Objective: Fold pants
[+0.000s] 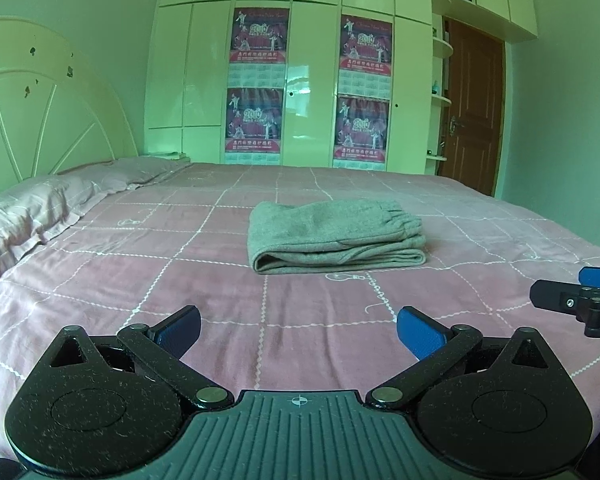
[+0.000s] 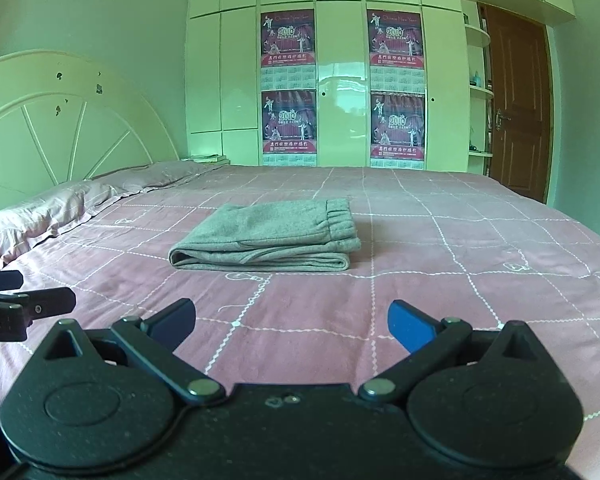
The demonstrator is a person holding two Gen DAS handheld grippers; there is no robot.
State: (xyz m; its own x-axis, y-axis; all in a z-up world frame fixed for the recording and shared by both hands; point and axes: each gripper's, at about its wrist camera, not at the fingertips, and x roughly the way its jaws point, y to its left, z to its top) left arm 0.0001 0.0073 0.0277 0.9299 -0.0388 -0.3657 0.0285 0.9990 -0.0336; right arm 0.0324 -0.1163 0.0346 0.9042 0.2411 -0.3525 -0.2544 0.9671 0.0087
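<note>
Grey pants [image 1: 334, 236] lie folded into a compact stack in the middle of the pink checked bed [image 1: 140, 264], elastic waistband on the right. The same pants [image 2: 266, 238] appear ahead in the right wrist view. My left gripper [image 1: 298, 330] is open above the bedspread, well short of the pants, nothing between its blue pads. My right gripper [image 2: 290, 324] is also open and empty, at a similar distance from the stack. The right gripper's tip [image 1: 576, 300] shows at the right edge of the left wrist view; the left gripper's tip [image 2: 24, 300] shows at the left edge of the right wrist view.
Pink pillows [image 1: 28, 212] lie along the left by a cream headboard [image 1: 40, 108]. A white wardrobe with posters [image 1: 308, 80] stands behind the bed, with a brown door [image 1: 474, 108] to its right. Bare bedspread [image 2: 480, 264] surrounds the pants.
</note>
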